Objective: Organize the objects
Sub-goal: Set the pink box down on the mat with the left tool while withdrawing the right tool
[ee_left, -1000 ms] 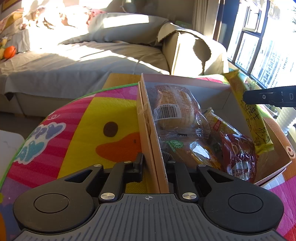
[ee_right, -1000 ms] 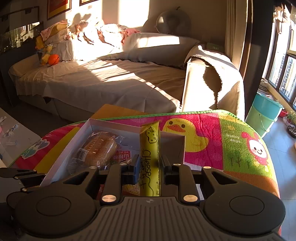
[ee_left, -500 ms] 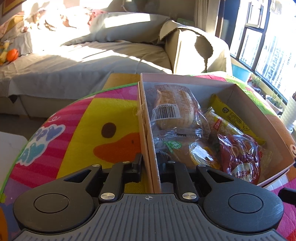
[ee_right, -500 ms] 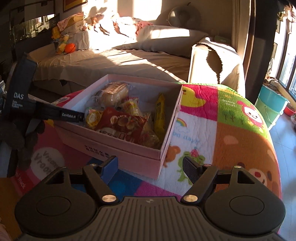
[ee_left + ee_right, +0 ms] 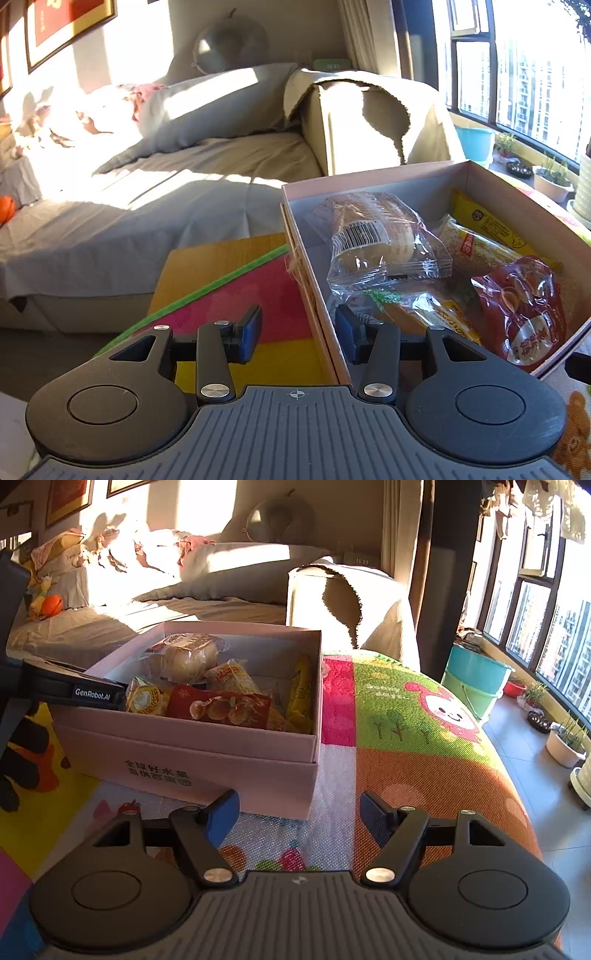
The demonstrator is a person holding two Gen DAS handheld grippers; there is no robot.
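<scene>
The left gripper (image 5: pixel 298 334) has just been opening; its jaws stand apart astride the side wall of the pink cardboard box (image 5: pixel 308 266), not pressing it. The right gripper (image 5: pixel 300 818), jaws wide apart, holds nothing before the box's corner. Inside at centre-right lie crinkly packets; the long yellow cheese stick (image 5: pixel 487 225) runs diagonally along the right wall.

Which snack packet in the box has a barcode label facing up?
The bread roll in clear wrap, at the far end of the box. The red packet and yellow stick show no barcode.
</scene>
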